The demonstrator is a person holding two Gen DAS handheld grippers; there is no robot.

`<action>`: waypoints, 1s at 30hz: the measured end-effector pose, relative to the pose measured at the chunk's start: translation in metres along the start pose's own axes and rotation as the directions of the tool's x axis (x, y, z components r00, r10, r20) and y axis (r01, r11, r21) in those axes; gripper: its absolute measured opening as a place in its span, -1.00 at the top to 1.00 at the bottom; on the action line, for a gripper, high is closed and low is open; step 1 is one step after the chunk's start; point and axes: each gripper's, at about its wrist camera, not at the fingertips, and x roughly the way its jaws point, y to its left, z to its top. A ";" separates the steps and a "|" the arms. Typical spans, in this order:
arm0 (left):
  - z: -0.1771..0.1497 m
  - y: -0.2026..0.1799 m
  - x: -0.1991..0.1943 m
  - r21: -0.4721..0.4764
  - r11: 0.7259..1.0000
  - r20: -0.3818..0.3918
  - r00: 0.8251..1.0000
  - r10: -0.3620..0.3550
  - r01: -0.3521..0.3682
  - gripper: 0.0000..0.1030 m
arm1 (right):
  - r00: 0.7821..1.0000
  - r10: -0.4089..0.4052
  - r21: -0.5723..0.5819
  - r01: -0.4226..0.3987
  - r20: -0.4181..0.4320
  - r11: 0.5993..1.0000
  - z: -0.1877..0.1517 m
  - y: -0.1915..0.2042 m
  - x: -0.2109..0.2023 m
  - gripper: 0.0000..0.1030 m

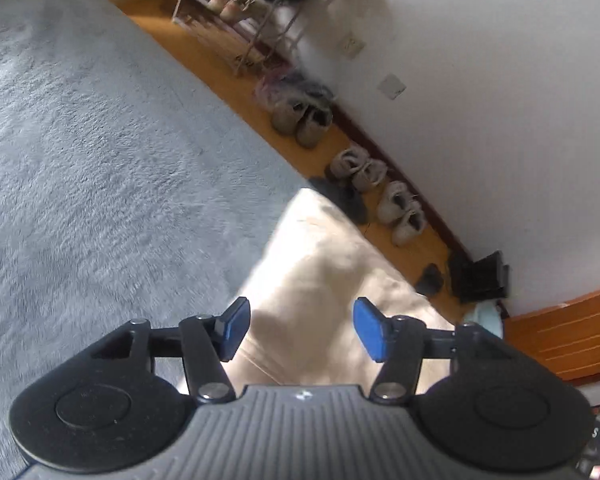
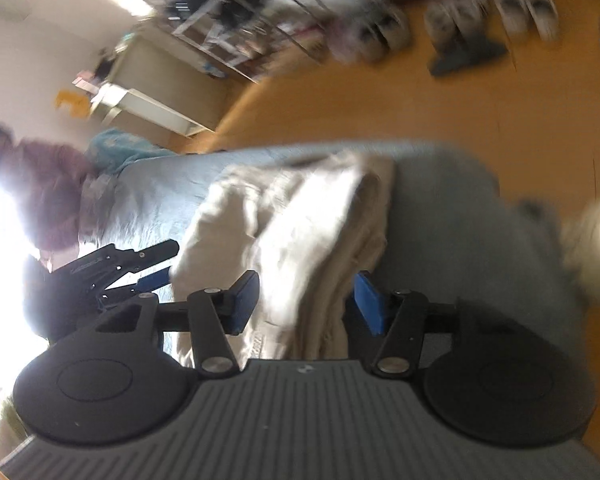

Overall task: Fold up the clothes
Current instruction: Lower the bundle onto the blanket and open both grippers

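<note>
A beige garment (image 1: 320, 264) lies folded on the grey bed cover (image 1: 100, 140), near its corner. My left gripper (image 1: 302, 330) hovers over it with its blue pads (image 1: 236, 330) well apart and nothing pressed between them. In the right wrist view the same garment (image 2: 300, 208) shows as a layered beige stack on the cover (image 2: 460, 208). My right gripper (image 2: 306, 304) hangs open above the near end of the stack, and the cloth shows in the gap without touching the pads. The left gripper (image 2: 166, 264) appears at the stack's left side, also open.
Several pairs of shoes (image 1: 380, 184) line the white wall on the wooden floor (image 1: 220, 56), with a metal shoe rack (image 1: 244, 4) beyond. A purple garment (image 2: 48, 184) and a teal cloth (image 2: 120, 148) lie at the bed's far end. A white shelf (image 2: 148, 108) stands behind.
</note>
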 end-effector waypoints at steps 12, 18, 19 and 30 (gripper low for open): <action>-0.052 -0.015 0.053 0.200 0.967 -0.040 0.985 0.169 -0.158 -0.02 | 0.979 -0.187 -0.546 0.114 -0.080 0.830 -0.031 0.053 0.073 0.48; -0.051 -0.021 0.050 0.231 0.960 -0.047 0.984 0.173 -0.158 -0.04 | 0.983 -0.171 -0.530 0.110 -0.068 0.841 -0.016 0.067 0.064 0.48; -0.051 -0.021 0.050 0.239 0.958 -0.047 0.984 0.173 -0.157 -0.04 | 0.988 -0.147 -0.533 0.104 -0.040 0.840 -0.011 0.072 0.056 0.49; -0.073 -0.035 0.037 0.250 0.952 -0.032 0.981 0.189 -0.175 -0.05 | 0.967 -0.256 -0.610 0.198 -0.008 0.767 0.010 0.034 0.109 0.50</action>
